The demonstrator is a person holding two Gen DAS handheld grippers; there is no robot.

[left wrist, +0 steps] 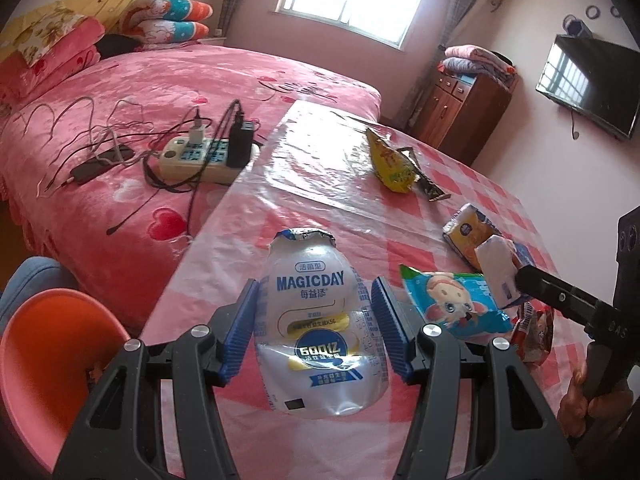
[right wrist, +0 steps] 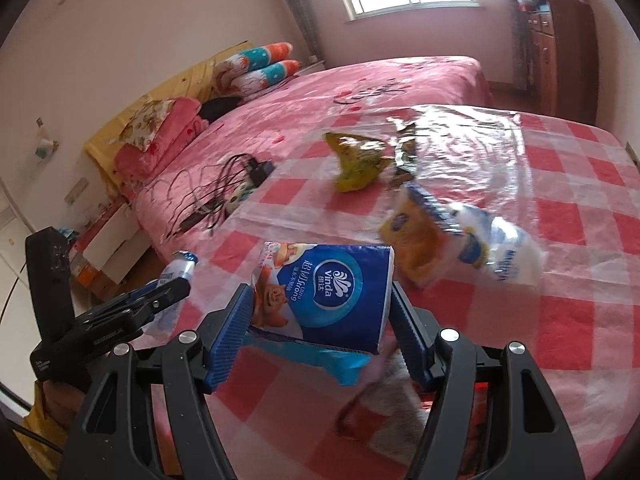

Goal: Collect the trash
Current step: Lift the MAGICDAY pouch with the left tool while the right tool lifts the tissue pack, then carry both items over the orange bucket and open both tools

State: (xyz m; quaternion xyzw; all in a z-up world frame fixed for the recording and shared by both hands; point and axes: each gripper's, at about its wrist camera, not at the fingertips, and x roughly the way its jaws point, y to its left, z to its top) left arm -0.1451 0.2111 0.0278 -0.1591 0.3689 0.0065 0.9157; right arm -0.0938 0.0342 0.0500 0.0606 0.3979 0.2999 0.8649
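The right claw point(right wrist: 322, 330) grips a blue tissue pack point(right wrist: 340, 296) above the checked table point(right wrist: 580, 300).

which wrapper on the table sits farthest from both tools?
The yellow-green snack bag, crumpled on the shiny plastic at the table's far end near the bed. The orange packet and cartoon-girl packet lie closer in.
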